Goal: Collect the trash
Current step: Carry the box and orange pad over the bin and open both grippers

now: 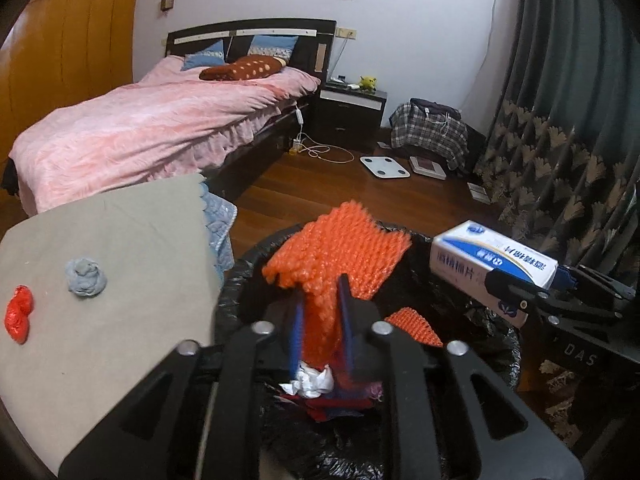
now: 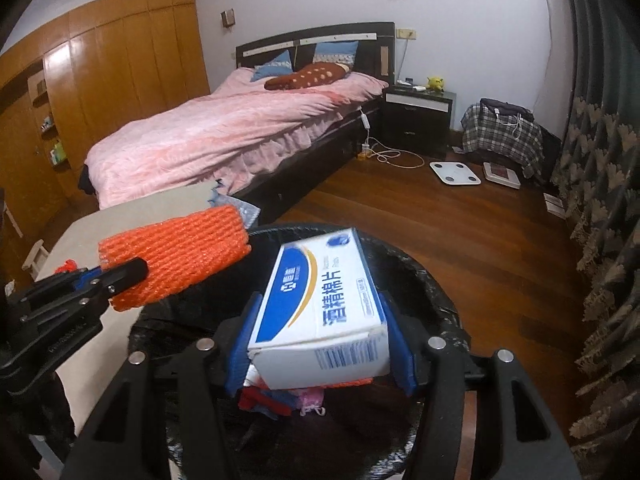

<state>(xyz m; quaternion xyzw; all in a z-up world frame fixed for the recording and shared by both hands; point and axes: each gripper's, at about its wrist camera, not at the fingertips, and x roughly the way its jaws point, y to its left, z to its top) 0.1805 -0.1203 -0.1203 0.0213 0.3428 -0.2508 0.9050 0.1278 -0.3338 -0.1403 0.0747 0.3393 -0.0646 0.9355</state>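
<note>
Black linkage of the left hand-held gripper (image 1: 320,320) sits closest, its blue pads either side of an orange foam net (image 1: 340,252) w/ the jaws set narrow. Pads look slack on the foam rather than pinching it, though blur makes that hard to be sure of. Net hangs over the near-left part of the bin (image 1: 228,292), a black-bagged one that already has crumpled paper, red scraps and a second bit of orange mesh inside.

Right hand-held gripper (image 2: 320,344) holds a white-and-blue swab box (image 2: 320,300) across its width, jaws fairly wide, pads flat on both long sides. Box is tilted, front end up, and sits above the bin's middle.

Step in hand, as I read it: drop both pieces in. To do it well, keep each load inside the rim before letting go. Net is light and springy, so it may cling to a pad or catch the bag edge; open fully and lower a bit first. Box is stiff, should fall clean, but its raised far end pts toward the far rim, so bring it a touch back.

Still left on the bench (image 1: 120,248): a grey wad (image 1: 86,278) and a red wrapper (image 1: 18,314), near its left edge, well apart from the bin.
</note>
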